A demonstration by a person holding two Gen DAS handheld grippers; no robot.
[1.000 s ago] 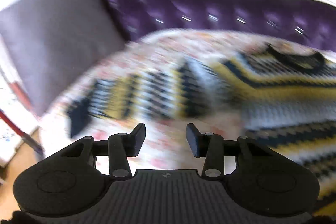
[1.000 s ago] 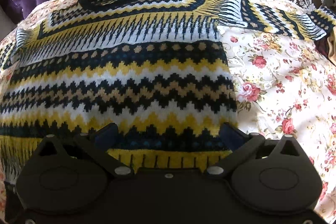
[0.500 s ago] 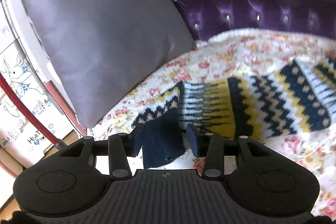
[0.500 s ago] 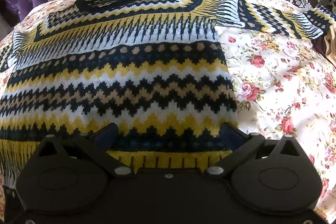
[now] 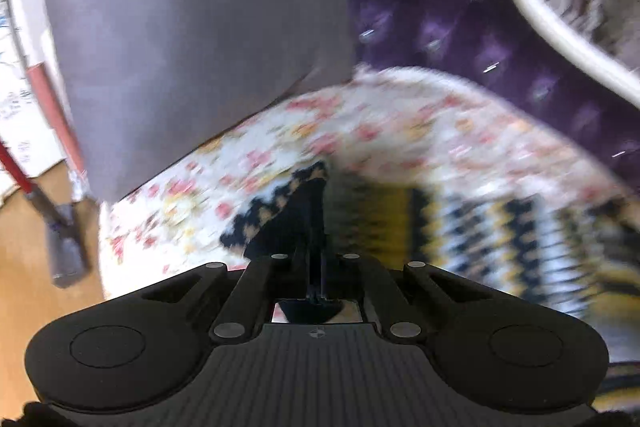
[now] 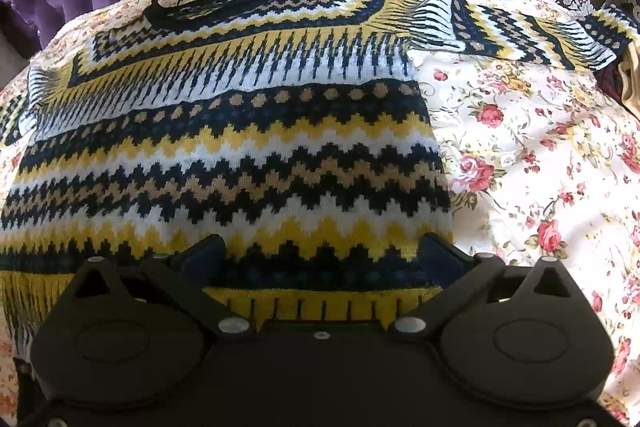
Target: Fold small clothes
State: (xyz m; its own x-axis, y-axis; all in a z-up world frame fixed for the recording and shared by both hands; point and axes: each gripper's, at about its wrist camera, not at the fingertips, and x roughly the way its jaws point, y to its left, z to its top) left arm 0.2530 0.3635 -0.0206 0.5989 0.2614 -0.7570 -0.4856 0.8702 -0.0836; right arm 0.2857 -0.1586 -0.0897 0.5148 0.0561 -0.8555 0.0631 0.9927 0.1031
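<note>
Left wrist view first: our left gripper (image 5: 316,267) is pinched tight on the dark navy cuff (image 5: 298,215) of the sweater's sleeve, the fabric pulled up into a ridge between the closed fingers. The picture is smeared with motion blur, so finer detail of the grip escapes us. That sleeve lies near the left end of the floral bedspread (image 5: 360,123), just beside the grey cushion (image 5: 180,27) that leans at that end, with the purple tufted headboard (image 5: 460,19) behind. Off the bed's edge we see a wooden floor (image 5: 36,307) and a red-handled tool (image 5: 16,171), too blurred to name.

Over on the right wrist view, our right gripper (image 6: 320,259) hangs with its fingers spread wide, above the sweater's (image 6: 224,147) yellow hem; whether they touch the knit, we cannot tell. The zigzag-patterned sweater lies flat, face up, neckline (image 6: 216,7) toward the headboard, body across the bedspread's middle. Its other sleeve (image 6: 520,27) stretches toward the bedspread's far right corner.
</note>
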